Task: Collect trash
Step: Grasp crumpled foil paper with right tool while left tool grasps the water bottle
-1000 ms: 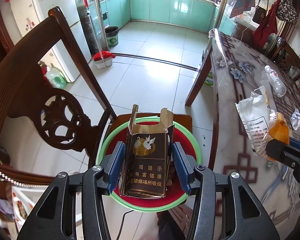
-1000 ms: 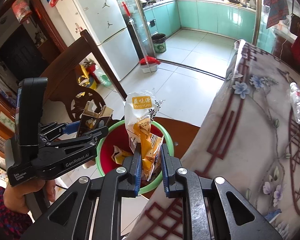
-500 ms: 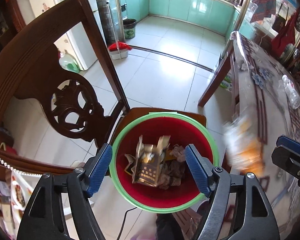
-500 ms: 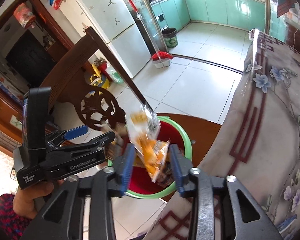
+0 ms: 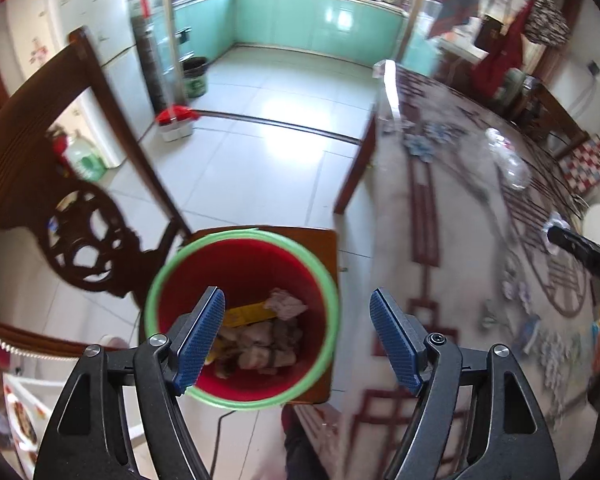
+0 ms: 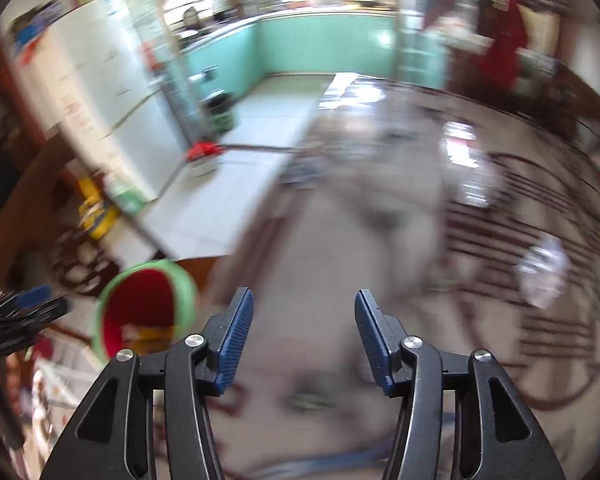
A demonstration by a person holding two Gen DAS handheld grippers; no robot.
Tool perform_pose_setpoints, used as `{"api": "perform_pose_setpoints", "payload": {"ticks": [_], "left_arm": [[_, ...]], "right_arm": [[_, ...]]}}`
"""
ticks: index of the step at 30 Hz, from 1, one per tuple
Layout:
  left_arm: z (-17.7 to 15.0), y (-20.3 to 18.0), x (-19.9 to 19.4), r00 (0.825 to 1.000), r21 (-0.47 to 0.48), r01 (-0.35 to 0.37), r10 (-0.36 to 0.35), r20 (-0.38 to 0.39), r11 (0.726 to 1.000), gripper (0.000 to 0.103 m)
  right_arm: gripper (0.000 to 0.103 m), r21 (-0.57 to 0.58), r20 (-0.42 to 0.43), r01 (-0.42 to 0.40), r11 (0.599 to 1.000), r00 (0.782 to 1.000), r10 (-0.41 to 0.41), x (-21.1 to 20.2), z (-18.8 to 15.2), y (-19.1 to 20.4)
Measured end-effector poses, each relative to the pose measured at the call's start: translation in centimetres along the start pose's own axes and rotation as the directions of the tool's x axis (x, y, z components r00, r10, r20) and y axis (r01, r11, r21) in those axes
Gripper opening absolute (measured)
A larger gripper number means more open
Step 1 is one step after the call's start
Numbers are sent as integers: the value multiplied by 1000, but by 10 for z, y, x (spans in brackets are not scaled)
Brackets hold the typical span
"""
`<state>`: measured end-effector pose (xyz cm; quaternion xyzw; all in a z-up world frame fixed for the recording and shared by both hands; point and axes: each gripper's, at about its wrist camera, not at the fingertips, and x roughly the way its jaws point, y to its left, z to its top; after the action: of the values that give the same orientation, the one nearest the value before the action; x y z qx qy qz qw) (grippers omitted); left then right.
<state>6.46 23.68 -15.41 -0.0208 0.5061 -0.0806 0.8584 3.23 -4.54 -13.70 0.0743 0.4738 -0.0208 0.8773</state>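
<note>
left gripper [image 5: 298, 336] spread empty over red green-rimmed bin [image 5: 244, 322] of trash, right gripper [image 6: 304, 334] jaws just widening, empty above patterned tablecloth [image 6: 440, 260]

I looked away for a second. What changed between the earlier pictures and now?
Both grippers let go: the left gripper dropped the cigarette pack, the right gripper the snack bag, into the red bin. Both jaws have just opened, empty; the right swung over the table. The bin stayed on the chair.
</note>
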Motion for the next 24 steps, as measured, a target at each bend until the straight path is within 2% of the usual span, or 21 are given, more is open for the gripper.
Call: {"api": "perform_pose_setpoints", "payload": {"ticks": [3,4,6,9,13,16,17,18,19,24], "left_arm": [[8,-42,-5,998,64,63,-64,10,996,75],[11,-57,-6,996,84,84,-86,15,993,76],[19,-85,-7,993,114,117,-120,19,987,77],[35,-134,-5,986,158,159,-165,23,974,78],[59,-196,7,972,180,223,-231,29,958,80],[78,-238,27,976,189,206,-216,34,960,81],[81,-247,32,977,188,201,-211,32,961,81],[87,-261,41,979,188,195,-202,23,963,81],[91,-272,49,981,189,188,-194,13,964,81],[110,-323,83,988,224,144,-151,14,964,82]], "right_arm": [[53,93,30,166,982,985,-170,-3,7,-73],[55,117,33,198,973,979,-203,-1,10,-94],[56,165,7,215,962,976,-219,9,18,-134],[56,224,-20,189,956,982,-189,28,26,-178],[57,232,-82,124,965,991,-108,65,29,-200],[57,239,-102,69,969,994,-46,87,29,-213],[52,246,-109,35,969,994,-9,94,28,-217],[41,246,-110,16,969,994,12,100,26,-220],[38,236,-92,-7,972,995,29,100,27,-222],[36,216,-19,-89,972,995,95,84,27,-234]]}}
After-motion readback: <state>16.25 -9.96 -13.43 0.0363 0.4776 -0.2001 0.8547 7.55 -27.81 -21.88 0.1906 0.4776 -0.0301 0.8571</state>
